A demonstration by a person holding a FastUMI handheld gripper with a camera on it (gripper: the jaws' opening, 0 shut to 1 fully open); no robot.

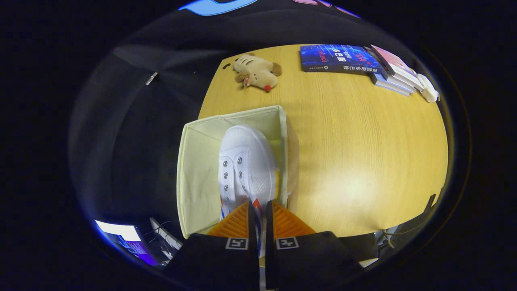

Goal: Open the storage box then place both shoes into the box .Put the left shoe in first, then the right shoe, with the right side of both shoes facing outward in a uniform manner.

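Tongs (258, 204) pinch white shoe (246, 161) (toe forward) over open storage box (194, 169); wooden table (355, 153) carries plush toy (256, 72), books (363, 60).

A white lace-up shoe (247, 161) — toe pointing away — sits inside the open cream storage box (194, 169) on the table.

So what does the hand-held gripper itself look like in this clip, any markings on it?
The hand-held gripper shows two narrow fingers with ribbed, wedge-shaped outer faces, standing nearly closed. Behind them sit two blocky dark housings, each carrying a small square black-and-white fiducial marker. No cable, sleeve or hand is visible around it.
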